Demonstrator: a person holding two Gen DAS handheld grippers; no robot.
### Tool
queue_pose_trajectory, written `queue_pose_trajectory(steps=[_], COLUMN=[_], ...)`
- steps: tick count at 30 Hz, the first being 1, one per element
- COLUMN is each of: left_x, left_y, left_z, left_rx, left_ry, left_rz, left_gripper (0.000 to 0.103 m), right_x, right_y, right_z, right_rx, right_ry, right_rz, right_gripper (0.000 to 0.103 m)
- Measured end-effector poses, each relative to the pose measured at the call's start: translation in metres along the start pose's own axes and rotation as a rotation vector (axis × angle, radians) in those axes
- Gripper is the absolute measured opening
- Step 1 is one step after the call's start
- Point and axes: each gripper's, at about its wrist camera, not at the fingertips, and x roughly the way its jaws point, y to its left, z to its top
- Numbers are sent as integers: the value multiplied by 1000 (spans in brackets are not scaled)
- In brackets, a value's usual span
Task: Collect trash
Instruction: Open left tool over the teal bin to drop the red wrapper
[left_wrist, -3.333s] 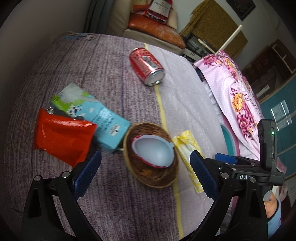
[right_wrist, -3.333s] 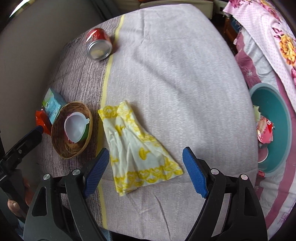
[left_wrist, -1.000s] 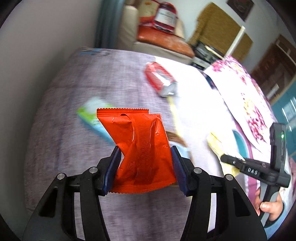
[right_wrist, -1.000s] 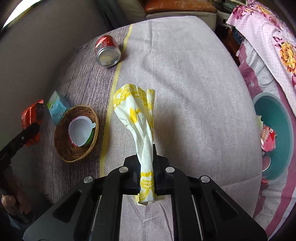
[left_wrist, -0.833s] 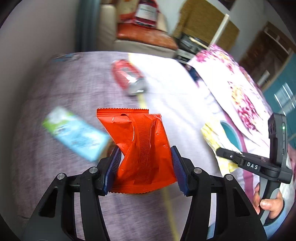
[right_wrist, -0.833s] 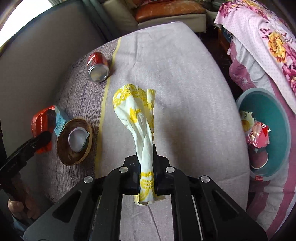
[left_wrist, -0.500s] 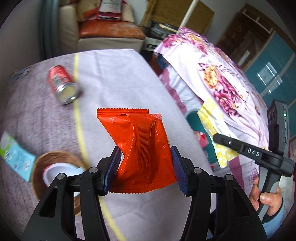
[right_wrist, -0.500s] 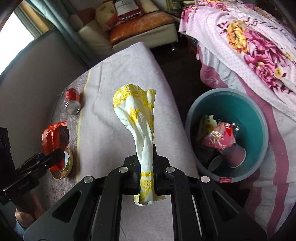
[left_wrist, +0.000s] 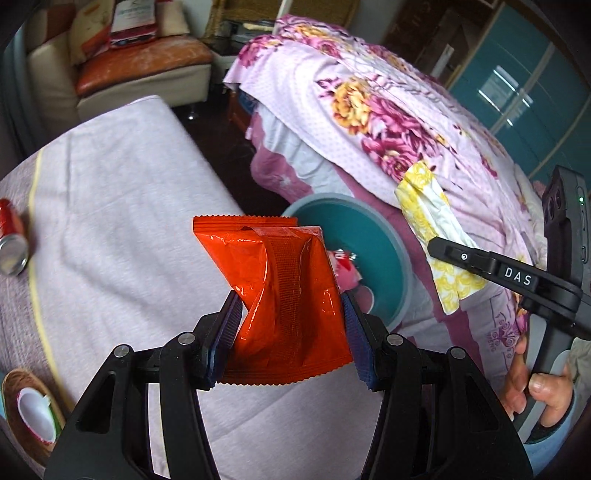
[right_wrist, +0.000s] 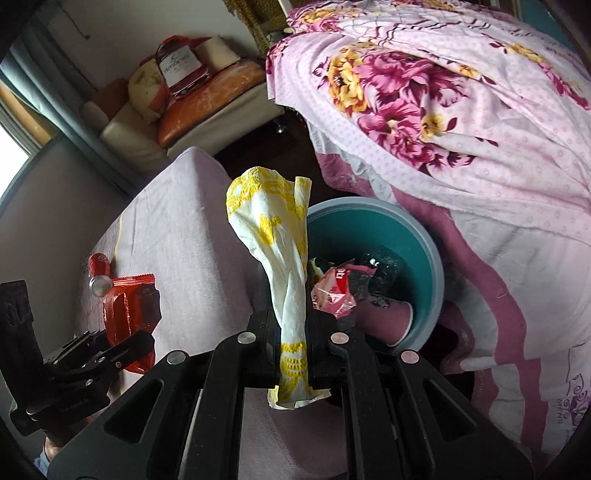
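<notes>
I am holding a shiny red foil wrapper squeezed in my left gripper and a yellow-and-white paper napkin pinched tight in my right gripper — both up over the round teal plastic bin.

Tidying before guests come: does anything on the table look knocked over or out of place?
Yes: the red can lies on its side on the tablecloth near the yellow stripe, open end showing. No spill is visible around it.
</notes>
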Motion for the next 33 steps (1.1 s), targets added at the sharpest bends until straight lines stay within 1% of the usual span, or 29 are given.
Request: queue_pose_trajectory(steps=[3,10,19,22,25,26,27,28,29,30,33], left_x=[15,43,70,75,80,81,82,83,83,83,81], left_y=[-18,-45,-57,-57,-55,-54,-52,-49,-47,-45,-38], left_z=[8,21,29,31,32,32,32,32,32,32,31], left_rx=[29,68,78,76,59,51,43,31,21,11,-9], left_ry=[13,47,86,94,99,100,102,106,108,111,119], left_rz=[-12,-35,-57,-66,-71,-71,-69,-68,-67,-67,-67], left_gripper=[56,56,57,58,67,71,78,81,86,89,89], right_x=[-3,-6,0,2,3,4,4,4,6,7,9], right_y=[-15,-43,-57,-59,-58,-58,-57,-57,-56,-54,-51], right_z=[3,11,18,19,20,20,20,20,20,20,20], right_rx=[20,49,71,77,76,76,76,75,74,73,69], right_ry=[-3,-9,1,4,6,7,7,8,11,15,20], right_rz=[-7,-31,-44,-49,-56,-57,-58,-59,-61,-61,-62], right_gripper=[9,9,10,10,10,10,11,11,11,11,11])
